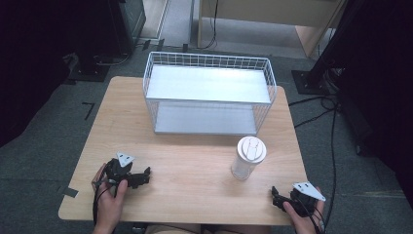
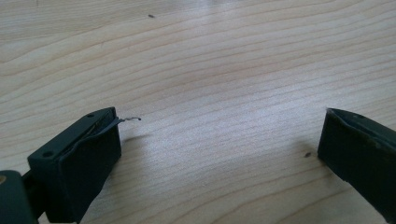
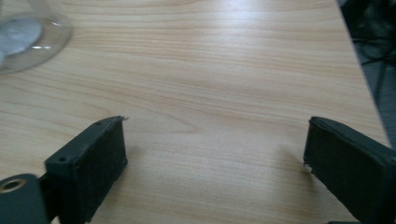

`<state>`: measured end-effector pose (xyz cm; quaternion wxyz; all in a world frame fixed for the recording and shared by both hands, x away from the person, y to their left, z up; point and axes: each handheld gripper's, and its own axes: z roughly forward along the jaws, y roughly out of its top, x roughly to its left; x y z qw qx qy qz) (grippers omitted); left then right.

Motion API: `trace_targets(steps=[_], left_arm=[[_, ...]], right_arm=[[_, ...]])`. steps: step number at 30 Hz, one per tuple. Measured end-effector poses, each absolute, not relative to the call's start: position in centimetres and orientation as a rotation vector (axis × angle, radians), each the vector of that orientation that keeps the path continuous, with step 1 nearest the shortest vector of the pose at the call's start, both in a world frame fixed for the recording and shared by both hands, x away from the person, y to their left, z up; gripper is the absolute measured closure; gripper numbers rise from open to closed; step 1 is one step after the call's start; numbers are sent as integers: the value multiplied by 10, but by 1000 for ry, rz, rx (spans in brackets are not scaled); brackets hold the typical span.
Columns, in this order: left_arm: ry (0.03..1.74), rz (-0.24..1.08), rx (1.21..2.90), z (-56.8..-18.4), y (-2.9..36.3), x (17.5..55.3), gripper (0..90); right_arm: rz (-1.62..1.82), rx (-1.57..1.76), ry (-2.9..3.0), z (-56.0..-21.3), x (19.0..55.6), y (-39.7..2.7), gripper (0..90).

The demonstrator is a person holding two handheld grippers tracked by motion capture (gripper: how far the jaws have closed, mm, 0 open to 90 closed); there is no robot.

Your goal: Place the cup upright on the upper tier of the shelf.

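- Left gripper (image 1: pixel 144 176): jaws wide, nothing held, bare table (image 1: pixel 195 161) ahead.
- Right gripper (image 1: pixel 275 197): jaws wide, near table's front edge; cup (image 1: pixel 248 158) ahead-left, well apart.
- Wire rack (image 1: pixel 209 92) beyond cup.

**My two handheld grippers, up close**

I see my left gripper (image 1: pixel 145 175) and right gripper (image 1: pixel 274 195) as black, blocky tools, each topped by a grey three-cornered plate with small dark holes. Black cables trail off both. In the gripper views, the jaws are matte black rectangular blocks with small screw holes on top.
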<state>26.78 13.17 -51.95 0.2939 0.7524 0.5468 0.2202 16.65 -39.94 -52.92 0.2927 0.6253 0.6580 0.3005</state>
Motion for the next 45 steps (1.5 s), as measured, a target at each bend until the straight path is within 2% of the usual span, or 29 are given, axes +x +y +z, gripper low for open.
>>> trace_targets(steps=[9, 17, 45], left_arm=[[1456, 586, 2003, -519, 132, 268, 0], [1476, 595, 1992, -519, 130, 268, 0], [1478, 595, 1991, -520, 130, 268, 0]], right_arm=[[851, 1668, 1761, -526, 164, -398, 78], [967, 1669, 1661, -501, 157, -402, 79], [994, 1563, 1724, -468, 164, -373, 80]])
